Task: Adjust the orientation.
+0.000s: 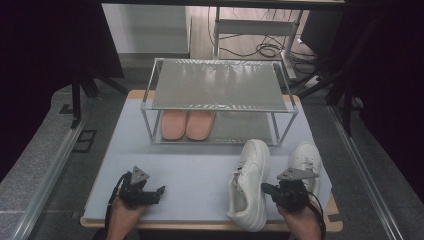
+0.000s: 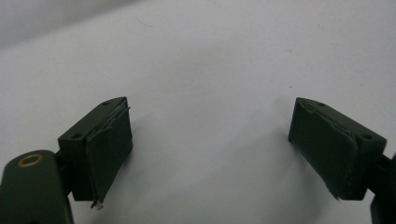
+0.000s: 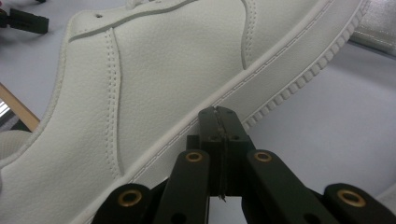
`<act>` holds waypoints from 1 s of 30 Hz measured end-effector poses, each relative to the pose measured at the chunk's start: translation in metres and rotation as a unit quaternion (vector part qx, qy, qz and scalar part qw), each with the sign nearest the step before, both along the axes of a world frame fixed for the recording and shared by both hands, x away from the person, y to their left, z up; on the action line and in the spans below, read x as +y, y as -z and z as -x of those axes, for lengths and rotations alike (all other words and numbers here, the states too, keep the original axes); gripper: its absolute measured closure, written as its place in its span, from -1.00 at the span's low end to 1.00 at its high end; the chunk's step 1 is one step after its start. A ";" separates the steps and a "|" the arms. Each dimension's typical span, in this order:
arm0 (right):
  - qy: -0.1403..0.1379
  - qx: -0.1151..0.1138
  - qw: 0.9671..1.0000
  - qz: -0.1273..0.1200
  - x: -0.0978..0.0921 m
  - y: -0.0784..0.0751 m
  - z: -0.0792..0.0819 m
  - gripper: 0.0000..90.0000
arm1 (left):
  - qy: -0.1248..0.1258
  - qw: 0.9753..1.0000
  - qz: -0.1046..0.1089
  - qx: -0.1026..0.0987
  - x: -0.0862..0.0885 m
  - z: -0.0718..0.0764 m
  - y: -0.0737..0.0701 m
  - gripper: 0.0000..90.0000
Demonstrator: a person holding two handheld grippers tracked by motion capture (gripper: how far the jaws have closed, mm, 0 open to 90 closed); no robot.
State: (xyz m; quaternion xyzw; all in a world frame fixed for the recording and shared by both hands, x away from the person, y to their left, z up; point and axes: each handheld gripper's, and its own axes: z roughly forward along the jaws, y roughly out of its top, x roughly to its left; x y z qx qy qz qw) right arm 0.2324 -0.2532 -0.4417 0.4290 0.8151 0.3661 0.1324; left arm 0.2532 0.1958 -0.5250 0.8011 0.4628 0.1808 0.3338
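Left gripper low over the white table, jaws wide, nothing between. Right gripper pointing left, jaws pressed together against the sole edge of the near white sneaker. Two white sneakers; second just right. Two pink slippers on the rack's lower shelf.
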 end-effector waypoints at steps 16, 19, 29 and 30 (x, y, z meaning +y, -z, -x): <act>0.028 0.008 0.999 0.021 -0.009 0.005 0.004 1.00 | 0.000 1.000 0.000 0.000 0.000 0.000 0.000 -0.70; 0.036 0.008 0.999 0.030 -0.011 0.007 0.005 1.00 | 0.000 1.000 0.000 0.000 0.000 0.000 0.000 -0.70; 0.048 0.008 0.998 0.047 -0.013 0.011 0.007 1.00 | 0.000 1.000 0.000 0.000 0.000 0.000 0.000 -0.70; 0.050 0.008 0.997 0.050 -0.013 0.011 0.007 1.00 | 0.000 1.000 0.000 0.000 0.000 0.000 0.000 -0.70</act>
